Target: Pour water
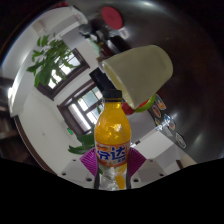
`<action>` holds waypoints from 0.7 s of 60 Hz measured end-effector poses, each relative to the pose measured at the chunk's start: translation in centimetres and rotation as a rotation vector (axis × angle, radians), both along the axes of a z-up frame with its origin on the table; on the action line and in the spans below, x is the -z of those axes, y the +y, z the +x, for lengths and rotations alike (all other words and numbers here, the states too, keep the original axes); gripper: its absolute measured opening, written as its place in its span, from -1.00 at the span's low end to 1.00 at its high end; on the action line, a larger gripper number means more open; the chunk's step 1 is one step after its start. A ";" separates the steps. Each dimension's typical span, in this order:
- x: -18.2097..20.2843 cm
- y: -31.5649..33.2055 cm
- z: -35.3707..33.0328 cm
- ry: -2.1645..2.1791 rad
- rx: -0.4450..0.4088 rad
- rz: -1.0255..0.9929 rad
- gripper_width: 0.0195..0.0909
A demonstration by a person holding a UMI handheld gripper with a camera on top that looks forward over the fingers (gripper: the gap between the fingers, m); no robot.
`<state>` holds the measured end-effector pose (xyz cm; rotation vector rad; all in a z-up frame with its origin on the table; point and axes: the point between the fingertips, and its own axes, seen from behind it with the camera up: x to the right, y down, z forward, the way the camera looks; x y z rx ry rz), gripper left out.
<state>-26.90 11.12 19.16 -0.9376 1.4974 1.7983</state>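
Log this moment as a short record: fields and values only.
held item: orange soda bottle, orange liquid, blue label
hand-held gripper: fingers closed on the bottle's lower body, one at each side
bottle pose: tilted, neck toward the cup
cup: pale green cup, tipped, its mouth at the bottle's neck
contact: bottle top and cup rim meet or overlap; cannot tell which
pour: no stream visible
background: window, green plant

Hand-held gripper [111, 172] tilted sideways; fingers clamped w/ load between; pads barely visible.
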 end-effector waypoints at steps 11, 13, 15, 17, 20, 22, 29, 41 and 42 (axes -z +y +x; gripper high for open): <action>1.2 0.6 0.5 0.033 -0.019 -0.032 -0.55; 1.0 0.6 0.7 0.030 -0.010 -0.026 -0.55; 1.1 0.7 0.7 0.011 -0.007 -0.025 -0.54; 1.1 0.6 0.4 -0.023 -0.018 -0.026 -0.55; 0.7 0.3 0.0 -0.111 -0.033 -0.022 -0.55; 0.1 0.1 -0.3 -0.178 -0.041 -0.007 -0.55; -2.6 -1.0 -1.4 -0.565 -0.078 0.049 -0.55; -8.3 -1.5 4.0 -1.379 0.015 0.109 -0.54; -8.7 -1.5 4.5 -1.442 0.023 0.108 -0.54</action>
